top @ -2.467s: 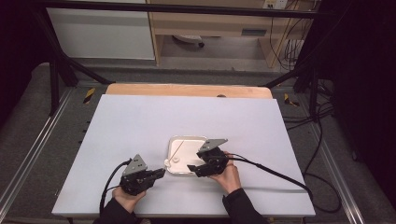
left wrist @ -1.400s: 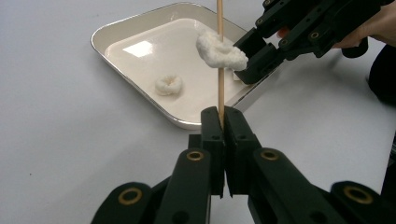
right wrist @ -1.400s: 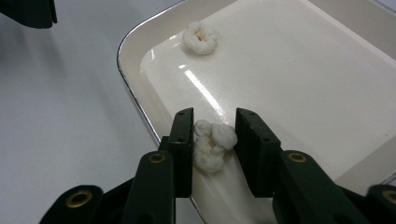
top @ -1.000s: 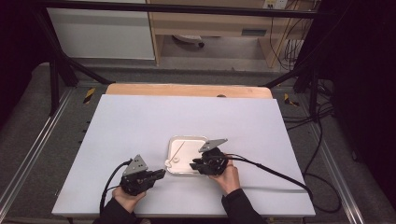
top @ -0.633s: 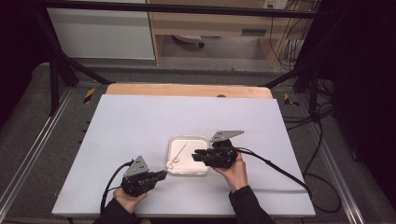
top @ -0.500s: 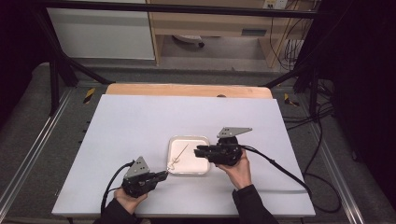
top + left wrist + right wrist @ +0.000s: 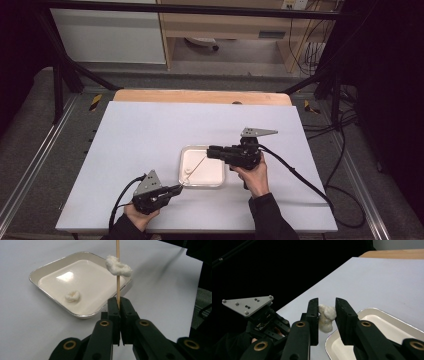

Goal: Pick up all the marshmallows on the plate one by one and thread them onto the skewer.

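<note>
One puff (image 7: 118, 265) already on skewer (image 7: 118, 287) clamped in left gripper (image 7: 119, 305); right gripper (image 7: 327, 315) pinches second puff (image 7: 326, 317), tray's (image 7: 218, 184) 3 o'clock. Next: line up, thread it.

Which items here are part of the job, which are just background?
In use: skewer in left gripper, puff threaded on it; puff in right gripper; tray, puff in it.
Background: table, shelving, cables.
</note>
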Demonstrator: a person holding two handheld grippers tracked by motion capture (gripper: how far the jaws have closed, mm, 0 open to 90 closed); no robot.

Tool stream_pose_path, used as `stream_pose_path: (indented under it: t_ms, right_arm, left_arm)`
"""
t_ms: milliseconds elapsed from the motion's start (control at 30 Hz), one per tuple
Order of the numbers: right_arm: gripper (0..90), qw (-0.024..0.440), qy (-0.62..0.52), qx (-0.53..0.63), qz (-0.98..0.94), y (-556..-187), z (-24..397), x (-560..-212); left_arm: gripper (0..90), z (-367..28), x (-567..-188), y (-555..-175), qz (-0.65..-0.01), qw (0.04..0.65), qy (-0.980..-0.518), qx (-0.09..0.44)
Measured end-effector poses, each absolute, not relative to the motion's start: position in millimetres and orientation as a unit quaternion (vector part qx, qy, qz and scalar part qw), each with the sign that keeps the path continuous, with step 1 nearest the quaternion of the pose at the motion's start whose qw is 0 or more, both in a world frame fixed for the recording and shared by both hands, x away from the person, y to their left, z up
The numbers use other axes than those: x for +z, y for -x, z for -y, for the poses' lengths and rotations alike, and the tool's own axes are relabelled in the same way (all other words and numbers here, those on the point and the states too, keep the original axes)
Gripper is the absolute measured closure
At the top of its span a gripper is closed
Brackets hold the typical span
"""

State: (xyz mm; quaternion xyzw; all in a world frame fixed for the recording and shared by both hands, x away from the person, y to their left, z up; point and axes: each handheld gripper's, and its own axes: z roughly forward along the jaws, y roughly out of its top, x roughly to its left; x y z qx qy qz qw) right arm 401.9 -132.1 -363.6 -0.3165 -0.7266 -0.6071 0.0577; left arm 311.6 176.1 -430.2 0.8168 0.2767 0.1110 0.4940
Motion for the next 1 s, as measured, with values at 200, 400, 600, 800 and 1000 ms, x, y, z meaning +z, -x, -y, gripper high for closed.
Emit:
stream_pose_path:
  t_ms: [200, 400, 600, 800, 1000]
  right_arm:
    - [73.8, 0.081, 0.315, -0.614, 0.719, -403.4, 129.5, -366.1]
    - [74.1, 0.097, 0.314, -0.61, 0.721, -403.9, 126.3, -370.5]
    - [74.8, 0.099, 0.316, -0.615, 0.716, -401.7, 122.5, -374.4]
    - [75.9, 0.096, 0.319, -0.632, 0.7, -399.0, 118.5, -377.3]
    - [77.1, 0.092, 0.318, -0.653, 0.681, -396.5, 115.7, -379.2]
  left_arm:
    - [87.4, -175.7, -429.8, -310.7, -0.272, 0.497, -0.816, 0.113]
    - [87.5, -176.0, -428.9, -308.9, -0.265, 0.504, -0.813, 0.118]
    - [87.7, -177.4, -430.0, -308.3, -0.273, 0.514, -0.804, 0.12]
    - [88.0, -179.2, -429.4, -306.7, -0.276, 0.529, -0.793, 0.126]
    - [88.1, -182.1, -427.6, -304.5, -0.276, 0.548, -0.779, 0.127]
